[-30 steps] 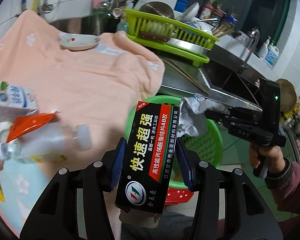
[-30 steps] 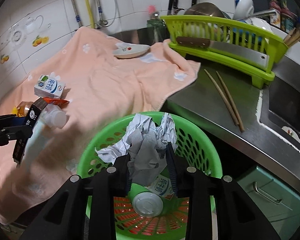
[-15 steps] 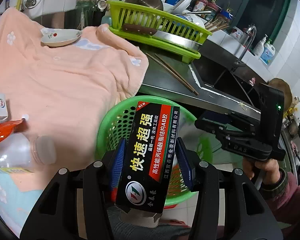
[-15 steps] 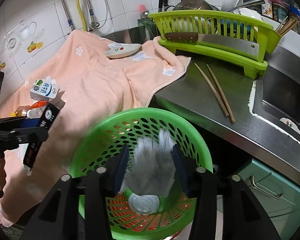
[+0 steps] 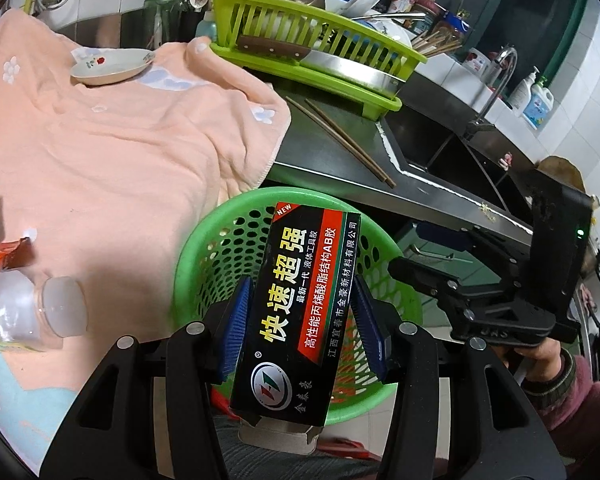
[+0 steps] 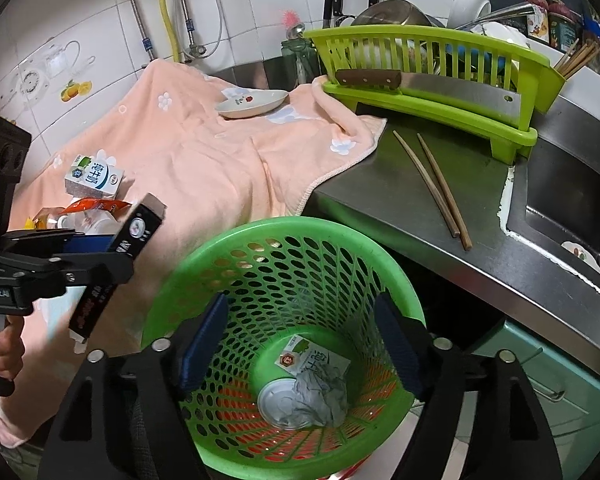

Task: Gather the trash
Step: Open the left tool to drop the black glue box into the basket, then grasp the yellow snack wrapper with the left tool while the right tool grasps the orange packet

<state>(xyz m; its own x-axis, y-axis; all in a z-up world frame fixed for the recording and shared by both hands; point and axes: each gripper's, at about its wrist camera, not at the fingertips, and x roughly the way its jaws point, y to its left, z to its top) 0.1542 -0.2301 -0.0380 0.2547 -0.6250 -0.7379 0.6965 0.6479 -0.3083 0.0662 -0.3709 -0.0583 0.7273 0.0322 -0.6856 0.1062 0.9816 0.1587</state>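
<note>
My left gripper point(image 5: 300, 324) is shut on a black glue box point(image 5: 300, 308) and holds it over the near rim of the green trash basket point(image 5: 204, 248). It shows in the right wrist view point(image 6: 112, 256) at the left, beside the basket point(image 6: 260, 232). My right gripper point(image 6: 300, 340) is open and empty above the basket mouth. A crumpled grey paper ball point(image 6: 324, 396), a can lid point(image 6: 276, 400) and a small carton point(image 6: 312, 360) lie at the basket's bottom. A milk carton point(image 6: 94, 176), an orange wrapper point(image 6: 96, 204) and a clear plastic bottle point(image 5: 32, 316) lie on the peach towel point(image 5: 100, 152).
A small dish point(image 6: 252, 103) sits on the towel. A green dish rack point(image 6: 432, 80) with a cleaver stands on the steel counter point(image 6: 380, 200). Two chopsticks point(image 6: 432, 184) lie beside it. The sink point(image 6: 572, 200) is at the right.
My right gripper has opened and the crumpled paper has dropped to the basket's bottom. My left gripper has carried the glue box right, toward the basket.
</note>
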